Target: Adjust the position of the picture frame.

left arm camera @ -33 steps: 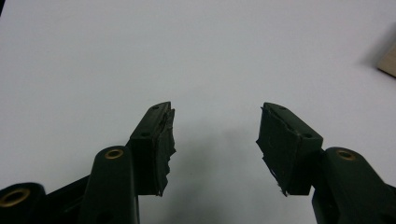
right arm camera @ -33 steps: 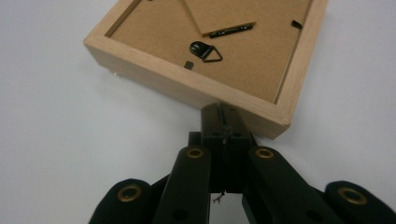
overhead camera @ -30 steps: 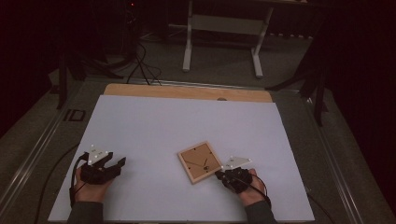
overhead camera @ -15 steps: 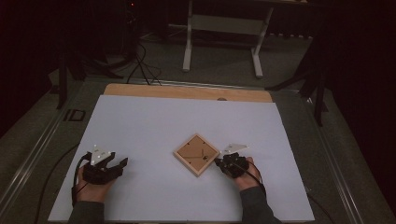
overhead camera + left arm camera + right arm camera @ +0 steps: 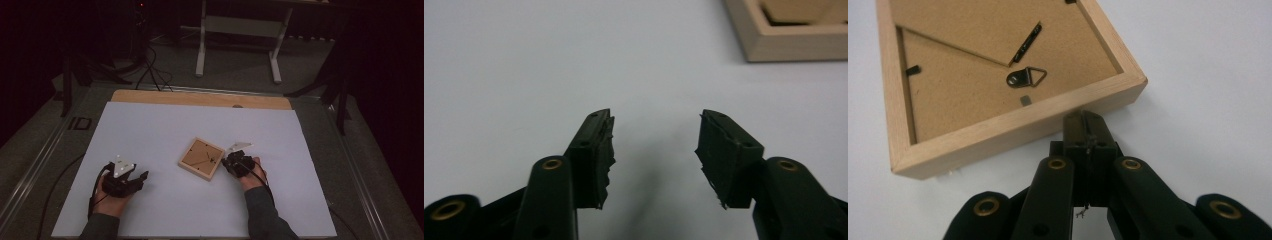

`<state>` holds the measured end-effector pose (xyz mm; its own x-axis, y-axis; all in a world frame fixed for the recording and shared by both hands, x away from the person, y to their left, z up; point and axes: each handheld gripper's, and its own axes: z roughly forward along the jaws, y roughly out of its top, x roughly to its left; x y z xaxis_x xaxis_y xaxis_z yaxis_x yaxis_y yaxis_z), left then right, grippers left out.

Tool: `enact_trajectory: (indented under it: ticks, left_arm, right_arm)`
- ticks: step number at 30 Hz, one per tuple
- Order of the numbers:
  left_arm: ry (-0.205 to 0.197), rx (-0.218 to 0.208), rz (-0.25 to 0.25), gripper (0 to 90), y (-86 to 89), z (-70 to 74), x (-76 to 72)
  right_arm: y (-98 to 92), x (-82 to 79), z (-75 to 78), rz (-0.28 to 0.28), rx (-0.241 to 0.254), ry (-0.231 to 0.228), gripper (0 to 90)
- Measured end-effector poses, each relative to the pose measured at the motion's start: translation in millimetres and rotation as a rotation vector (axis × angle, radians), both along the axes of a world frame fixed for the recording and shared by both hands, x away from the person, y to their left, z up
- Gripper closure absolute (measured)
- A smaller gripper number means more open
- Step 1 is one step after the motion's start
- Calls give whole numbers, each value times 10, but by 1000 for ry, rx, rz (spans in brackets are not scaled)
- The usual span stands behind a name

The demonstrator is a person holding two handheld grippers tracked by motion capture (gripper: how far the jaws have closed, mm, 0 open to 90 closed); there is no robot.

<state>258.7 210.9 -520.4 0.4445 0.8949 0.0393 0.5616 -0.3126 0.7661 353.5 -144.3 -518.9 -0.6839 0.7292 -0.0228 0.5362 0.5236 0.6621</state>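
Note:
A square wooden picture frame (image 5: 201, 159) lies back-up on the white sheet, turned like a diamond. Its brown backing board carries a small metal hanger (image 5: 1025, 77). My right gripper (image 5: 226, 162) is shut, with nothing between its jaws. In the right gripper view its tips (image 5: 1087, 122) touch the frame's (image 5: 998, 75) near edge. My left gripper (image 5: 140, 178) rests low at the sheet's front left, well apart from the frame. Its jaws (image 5: 654, 145) stand open and have just been closing a little, with nothing between them. A frame corner (image 5: 784, 35) lies ahead of them.
The white sheet (image 5: 150, 130) covers a wooden tabletop whose bare strip (image 5: 200, 98) runs along the far edge. Beyond the table a white stand (image 5: 237, 30) and cables (image 5: 150, 70) sit on the dark floor.
The right gripper has slid up and to the left, and the frame has shifted and turned with it. The left gripper has moved a little to the right.

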Motion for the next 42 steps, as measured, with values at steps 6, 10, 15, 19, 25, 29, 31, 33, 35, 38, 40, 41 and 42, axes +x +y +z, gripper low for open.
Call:
enact_trajectory:
  ticks: [6, 10, 15, 19, 25, 29, 31, 33, 35, 38, 40, 41, 42]
  left_arm:
    - [10, 14, -73, 520, -186, -33, 83]
    - [10, 13, -117, 530, -346, -62, 202]
    - [40, -19, -165, 548, -508, -120, 385]
    - [64, -16, -216, 547, -611, -174, 489]
    - [57, -9, -236, 540, -733, -212, 540]
    - [71, -2, -242, 549, -742, -194, 500]
    - [77, -6, -247, 547, -754, -190, 472]
    - [81, -9, -258, 548, -765, -187, 439]
    - [86, -5, -273, 552, -782, -181, 399]
    - [90, -8, -293, 559, -813, -179, 342]
    - [86, -6, -301, 563, -827, -181, 317]
    - [88, -8, -304, 570, -826, -181, 316]
    - [94, -17, -306, 577, -823, -180, 316]
  right_arm:
    - [114, 49, -20, 2, -9, 5, 898]
    - [157, 63, -15, 3, -16, 9, 898]
    - [178, 72, -9, 8, -22, 12, 898]
    - [192, 75, -1, 17, -29, 10, 898]
    - [221, 64, -3, 30, -31, 10, 898]
    - [223, 55, -4, 30, -27, 14, 898]
    - [223, 48, -7, 35, -28, 14, 898]
    - [218, 33, -7, 38, -28, 14, 898]
    - [210, 13, -2, 39, -28, 11, 898]
    - [182, -24, 8, 38, -20, 7, 898]
    - [147, -61, 4, 42, -4, 7, 898]
    - [125, -85, -1, 48, 10, 11, 898]
    - [110, -108, -4, 51, 18, 13, 898]
